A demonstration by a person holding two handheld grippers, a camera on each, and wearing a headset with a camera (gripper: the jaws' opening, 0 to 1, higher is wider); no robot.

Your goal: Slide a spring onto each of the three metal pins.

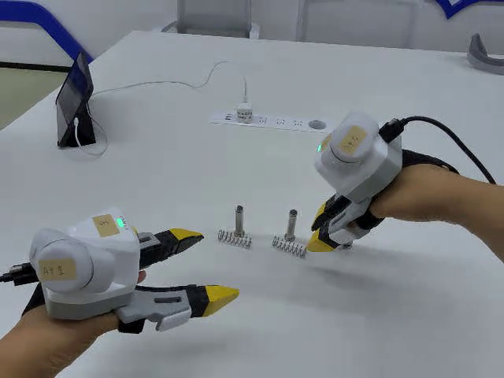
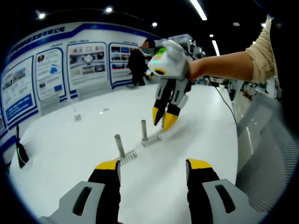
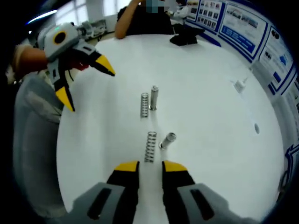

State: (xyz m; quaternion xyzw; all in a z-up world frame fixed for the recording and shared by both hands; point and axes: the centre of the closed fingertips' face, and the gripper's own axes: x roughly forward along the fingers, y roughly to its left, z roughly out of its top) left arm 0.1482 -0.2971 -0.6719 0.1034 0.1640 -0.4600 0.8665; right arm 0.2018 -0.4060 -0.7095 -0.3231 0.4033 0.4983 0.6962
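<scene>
- The left gripper [image 1: 211, 264] hangs low over the white table [image 1: 394, 315] at the near left. Its jaws are spread wide with nothing between them — open and empty.
- The right gripper [image 1: 321, 228] points down at the table from the right. Its jaws stand a narrow gap apart, and the right gripper view shows bare table between them, so it grips nothing.
- Two metal pins stand upright on the table between the grippers: the left pin [image 1: 239, 219] and the right pin [image 1: 291, 224], near each other but apart.
- The left spring [image 1: 235, 238] lies flat on the table at the foot of the left pin, on the near side. I cannot tell whether it touches the base.
- The right spring [image 1: 289, 246] lies flat just in front of the right pin. Its right end is just beside the lower tip of the right gripper — touching or not, I cannot tell.
- Both springs are on the table, not yet on the pins.
- In the left gripper view the pins and springs lie ahead of the open jaws, well apart from them.
- Farther back lies a white power strip [image 1: 268, 122] with a plug [image 1: 245, 113] in it.
- A dark screen [image 1: 75, 98] stands at the far left of the table.
</scene>
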